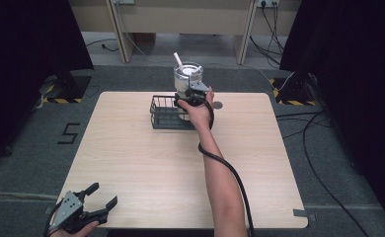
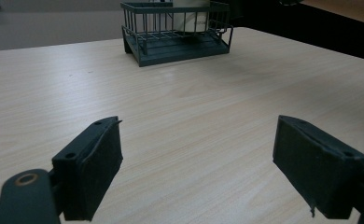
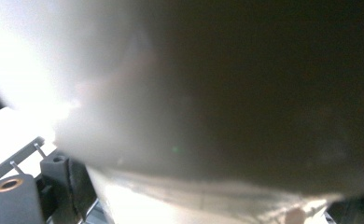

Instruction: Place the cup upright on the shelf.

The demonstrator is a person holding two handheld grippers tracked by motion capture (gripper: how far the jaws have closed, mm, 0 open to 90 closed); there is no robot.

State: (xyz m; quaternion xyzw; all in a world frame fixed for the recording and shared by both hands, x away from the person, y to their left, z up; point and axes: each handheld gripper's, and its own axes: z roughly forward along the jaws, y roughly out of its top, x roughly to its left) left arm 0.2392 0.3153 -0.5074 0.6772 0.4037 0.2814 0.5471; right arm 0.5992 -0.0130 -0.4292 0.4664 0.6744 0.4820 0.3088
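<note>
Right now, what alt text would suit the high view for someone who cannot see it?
A person's right gripper holds a clear lidded cup with a white straw in a black wire basket on a wooden table. The left gripper rests open at the near-left corner.

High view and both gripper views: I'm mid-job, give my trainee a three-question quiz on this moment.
1. True or false: the left gripper is clamped on the dark wire basket.
2. Which thing does the right gripper hold? A) a clear plastic cup with a white straw B) a metal spoon C) a folded cloth
3. Fill in: the left gripper hovers over the near-left corner of the light wooden ____.

Key:
1. False. Its jaws stand wide apart over bare wood, far from the basket.
2. A. It grips the cup's side; the cup's base sits in or just above the basket, I cannot tell which.
3. Table.
</note>
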